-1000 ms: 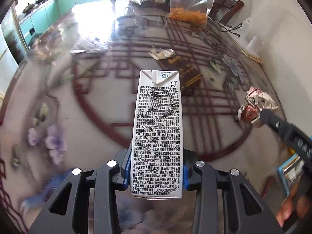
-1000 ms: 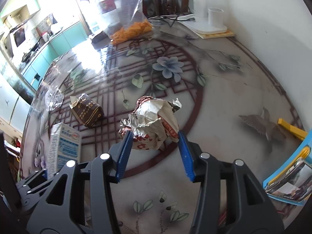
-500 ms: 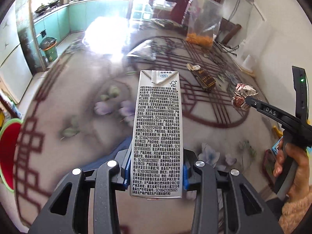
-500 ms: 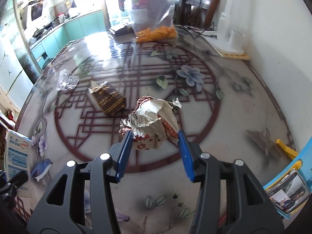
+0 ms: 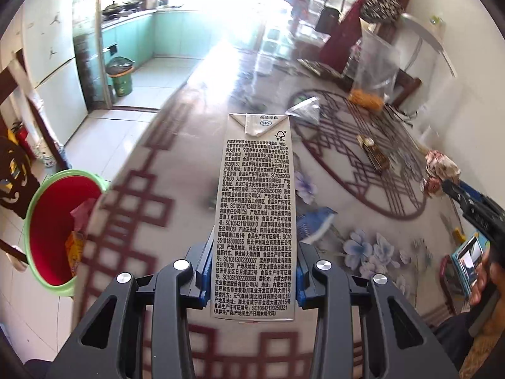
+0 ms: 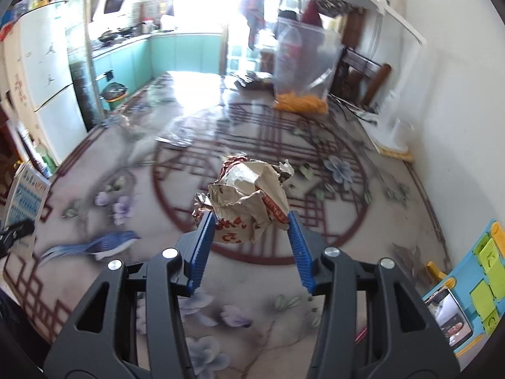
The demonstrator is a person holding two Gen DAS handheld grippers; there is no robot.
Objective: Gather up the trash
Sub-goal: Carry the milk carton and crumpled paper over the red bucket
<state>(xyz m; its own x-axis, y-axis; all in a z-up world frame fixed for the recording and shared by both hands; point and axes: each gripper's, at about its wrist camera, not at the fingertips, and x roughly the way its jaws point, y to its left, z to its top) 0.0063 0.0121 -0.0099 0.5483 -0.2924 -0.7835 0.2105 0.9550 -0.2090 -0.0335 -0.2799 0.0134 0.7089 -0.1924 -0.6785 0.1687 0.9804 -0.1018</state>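
My left gripper (image 5: 252,271) is shut on a tall grey milk carton (image 5: 255,208) covered in small print, held above the patterned table near its left edge. A red bin with a green rim (image 5: 60,227) stands on the floor to the lower left, with some trash inside. My right gripper (image 6: 249,240) is shut on a crumpled paper wrapper (image 6: 246,195) and holds it above the table. The wrapper and right gripper also show at the right of the left wrist view (image 5: 440,170). The carton shows at the left edge of the right wrist view (image 6: 26,195).
A brown snack packet (image 5: 374,154) and a clear crumpled wrapper (image 5: 304,110) lie on the table (image 5: 157,189). A plastic bag with orange snacks (image 6: 300,72) stands at the far end. A blue board and phone (image 6: 467,290) lie at the right edge by the wall.
My left gripper has swung left with the carton, and the red bin has come into view. My right gripper has lifted the wrapper and drawn back from the table's middle.
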